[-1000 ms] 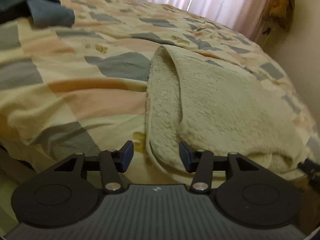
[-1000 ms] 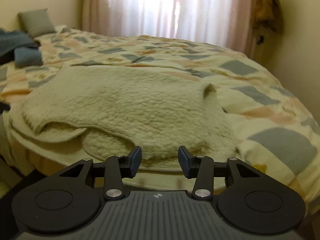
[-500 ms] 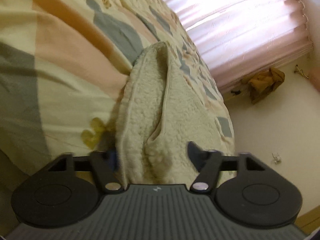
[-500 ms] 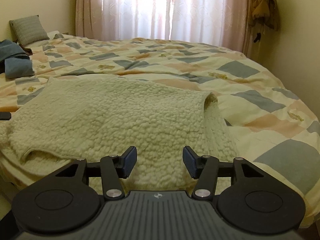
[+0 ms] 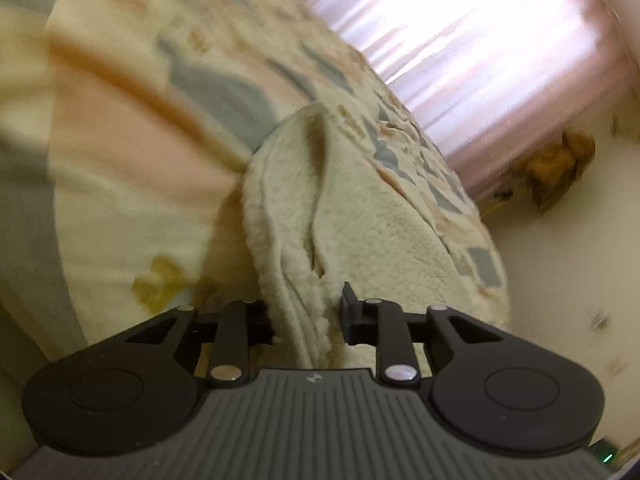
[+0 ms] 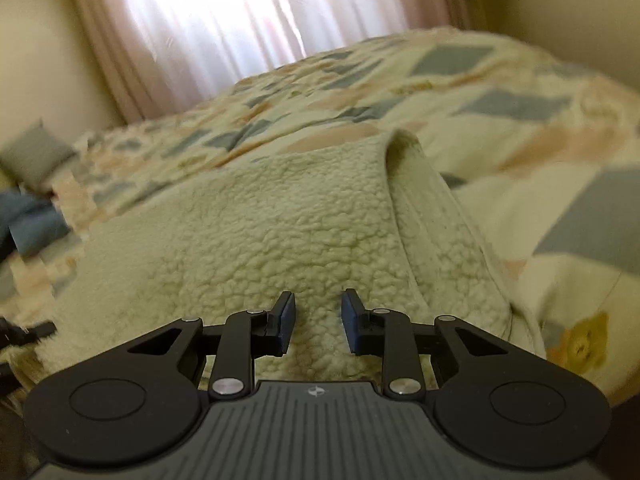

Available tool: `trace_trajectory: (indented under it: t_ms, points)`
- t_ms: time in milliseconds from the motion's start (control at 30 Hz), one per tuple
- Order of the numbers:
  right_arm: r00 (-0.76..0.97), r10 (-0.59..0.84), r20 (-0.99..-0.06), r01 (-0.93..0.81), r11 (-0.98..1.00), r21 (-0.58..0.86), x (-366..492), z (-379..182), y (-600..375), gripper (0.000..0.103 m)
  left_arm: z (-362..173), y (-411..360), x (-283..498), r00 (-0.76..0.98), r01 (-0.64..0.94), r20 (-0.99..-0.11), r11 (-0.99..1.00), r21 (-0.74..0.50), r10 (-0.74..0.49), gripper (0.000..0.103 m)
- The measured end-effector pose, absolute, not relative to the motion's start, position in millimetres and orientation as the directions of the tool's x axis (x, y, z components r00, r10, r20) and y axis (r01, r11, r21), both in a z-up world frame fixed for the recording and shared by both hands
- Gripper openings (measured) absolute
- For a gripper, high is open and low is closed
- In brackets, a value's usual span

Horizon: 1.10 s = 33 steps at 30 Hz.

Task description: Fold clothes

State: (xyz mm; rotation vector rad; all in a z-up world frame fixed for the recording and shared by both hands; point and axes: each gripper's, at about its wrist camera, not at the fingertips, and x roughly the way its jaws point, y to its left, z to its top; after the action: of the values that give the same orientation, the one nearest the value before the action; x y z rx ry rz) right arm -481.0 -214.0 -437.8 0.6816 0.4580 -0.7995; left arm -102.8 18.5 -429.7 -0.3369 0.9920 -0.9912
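Observation:
A cream fleece garment (image 5: 360, 208) lies folded on the bed, its layered edge running toward me in the left wrist view. My left gripper (image 5: 308, 312) is shut on that stacked edge, and thick fleece fills the gap between its fingers. In the right wrist view the same fleece garment (image 6: 300, 220) spreads out ahead, with a raised fold at its right side. My right gripper (image 6: 318, 320) is pressed into the near edge with its fingers narrowed on a ridge of fleece.
The bed cover (image 5: 120, 200) is patterned in cream, grey and peach. Pink curtains (image 6: 220, 20) hang behind the bed. Blue clothes (image 6: 32, 224) and a grey cushion (image 6: 32, 156) lie at far left. A brown garment (image 5: 556, 168) hangs by the wall.
Both grippers moved forward onto the fleece's near edge and their fingers closed in on it. The left view has tilted and the right view now tilts too.

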Motion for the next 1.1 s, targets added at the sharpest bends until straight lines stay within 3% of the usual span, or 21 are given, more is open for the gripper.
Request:
trace_trajectory:
  t_ms: [100, 200, 300, 400, 500, 633, 800, 900, 967, 1000, 1033, 1100]
  points:
    - [0.655, -0.475, -0.588, 0.754, 0.468, 0.461, -490.7, -441.3, -219.7, 0.027, -387.6, -6.1, -130.7, 0.234, 0.737, -0.549, 0.514, -0.439, -0.803, 0.02]
    - [0.686, -0.457, -0.567, 0.728, 0.44, 0.526, -499.5, -444.0, -224.4, 0.027, -347.2, -35.8, -175.3, 0.286, 0.899, -0.501, 0.41, -0.155, -0.817, 0.019]
    - [0.727, -0.445, -0.523, 0.685, 0.407, 0.604, -516.4, -440.0, -237.2, 0.027, -325.1, -70.4, -217.3, 0.24, 0.967, -0.455, 0.251, 0.037, -0.858, 0.019]
    - [0.764, -0.437, -0.476, 0.635, 0.372, 0.677, -533.3, -436.0, -250.1, 0.03, -319.1, -99.4, -262.5, 0.147, 0.984, -0.433, 0.088, 0.154, -0.889, 0.019]
    - [0.796, -0.43, -0.425, 0.578, 0.335, 0.744, -550.2, -432.1, -262.9, 0.031, -335.1, -119.1, -312.9, 0.046, 0.973, -0.467, -0.068, 0.222, -0.883, 0.019]
    - [0.861, -0.386, -0.33, 0.446, 0.263, 0.856, -575.0, -432.6, -294.4, 0.057, -370.3, -147.6, -365.3, -0.041, 0.937, -0.546, -0.221, 0.269, -0.837, 0.019]
    - [0.956, -0.21, -0.203, 0.228, 0.101, 0.968, -569.1, -460.8, -330.2, 0.079, -392.0, -151.3, -381.7, -0.068, 0.93, -0.578, -0.261, 0.258, -0.813, 0.018]
    - [0.97, -0.115, -0.214, 0.226, 0.105, 0.968, -543.9, -467.0, -343.1, 0.079, -392.3, -150.1, -378.7, -0.067, 0.929, -0.581, -0.263, 0.261, -0.811, 0.018]
    - [0.968, -0.057, -0.243, 0.249, 0.12, 0.961, -522.6, -467.6, -349.4, 0.077, -392.8, -151.1, -378.3, -0.07, 0.926, -0.581, -0.27, 0.265, -0.811, 0.018]
    - [0.965, -0.034, -0.26, 0.262, 0.127, 0.957, -513.7, -467.4, -351.9, 0.065, -393.8, -152.0, -379.9, -0.067, 0.923, -0.583, -0.272, 0.271, -0.81, 0.018]
    - [0.962, -0.013, -0.274, 0.273, 0.139, 0.952, -505.1, -466.9, -354.5, 0.037, -394.7, -152.3, -381.3, -0.064, 0.921, -0.584, -0.273, 0.278, -0.809, 0.018]
    - [0.949, -0.013, -0.315, 0.312, 0.183, 0.932, -496.8, -462.9, -357.5, 0.014, -395.1, -146.6, -383.2, -0.053, 0.917, -0.578, -0.269, 0.294, -0.814, 0.02]
